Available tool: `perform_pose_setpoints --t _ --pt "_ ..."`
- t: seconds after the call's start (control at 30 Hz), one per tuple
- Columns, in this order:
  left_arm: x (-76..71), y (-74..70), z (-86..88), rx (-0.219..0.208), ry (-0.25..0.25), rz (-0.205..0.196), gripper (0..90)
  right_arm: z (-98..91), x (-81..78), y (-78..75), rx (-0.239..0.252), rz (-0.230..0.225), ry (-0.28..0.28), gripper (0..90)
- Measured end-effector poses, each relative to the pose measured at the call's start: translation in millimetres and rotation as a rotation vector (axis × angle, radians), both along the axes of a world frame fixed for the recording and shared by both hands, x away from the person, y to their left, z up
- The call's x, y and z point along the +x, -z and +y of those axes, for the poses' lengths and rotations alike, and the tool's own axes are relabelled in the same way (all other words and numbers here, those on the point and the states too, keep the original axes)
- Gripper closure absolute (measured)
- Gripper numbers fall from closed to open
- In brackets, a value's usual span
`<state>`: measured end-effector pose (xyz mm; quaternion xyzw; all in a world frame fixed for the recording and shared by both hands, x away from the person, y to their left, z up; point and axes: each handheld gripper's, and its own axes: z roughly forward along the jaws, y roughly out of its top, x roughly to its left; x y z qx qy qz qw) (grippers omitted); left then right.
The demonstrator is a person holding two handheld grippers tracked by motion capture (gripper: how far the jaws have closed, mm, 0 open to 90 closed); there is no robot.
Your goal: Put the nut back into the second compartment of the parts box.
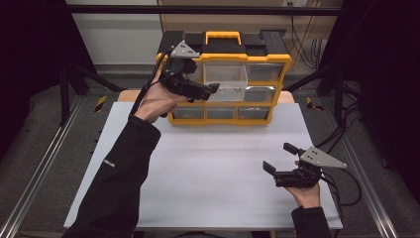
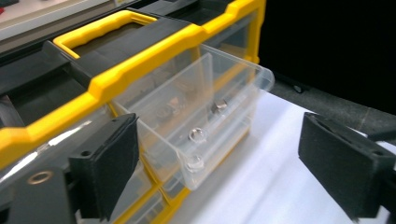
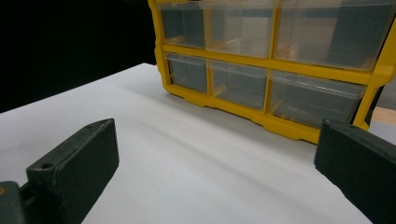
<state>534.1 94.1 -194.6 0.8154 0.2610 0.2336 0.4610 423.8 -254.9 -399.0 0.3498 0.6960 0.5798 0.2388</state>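
Observation:
A yellow and black parts organizer [image 1: 223,121] with clear drawers stands at the far edge of the white board. Its top middle clear drawer [image 1: 225,79] is pulled out toward me. My left gripper [image 1: 214,89] hovers at that drawer's left front corner. In the left gripper view its jaws [image 2: 233,158] stand wide open with nothing between the pads, and the drawer [image 2: 201,116] juts out from the organizer [image 2: 140,65] just ahead; a few small shiny bits seem to lie inside. My right gripper [image 1: 277,157] rests low at the near right, open and empty, facing the organizer [image 3: 280,126].
The white board [image 1: 213,178] covers the table between the organizer and me. Metal rails [image 1: 44,163] run along both sides, and cables [image 1: 346,173] trail at the right. The organizer's lower drawers [image 3: 238,84] are pushed in.

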Motion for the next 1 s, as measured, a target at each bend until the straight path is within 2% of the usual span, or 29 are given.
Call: perform_pose_setpoints --t 0.2,0.3,0.43,0.57,0.83,1.0 --pt "-17.2 8.3 9.2 -0.019 0.013 -0.013 8.0 -0.6 -0.2 -0.5 0.000 0.001 0.005 0.4" --pt "-24.6 13.3 13.4 -0.011 0.021 -0.024 8.0 -1.1 -0.1 -0.6 -0.004 0.004 0.008 0.4" --pt "-32.4 19.6 17.4 -0.045 0.028 -0.032 8.3 -0.4 -0.2 -0.1 -0.003 0.005 0.005 0.4" --pt "-39.4 27.5 19.6 -0.050 0.040 -0.038 8.7 -0.1 0.3 0.4 -0.010 0.004 0.005 0.4" --pt "-44.1 47.4 21.4 -0.052 0.040 -0.039 10.0 0.4 0.9 0.9 -0.012 0.008 0.007 0.4" --pt "-43.3 57.9 18.6 -0.030 0.022 -0.049 14.6 0.4 1.0 1.0 -0.015 0.010 0.009 0.4"
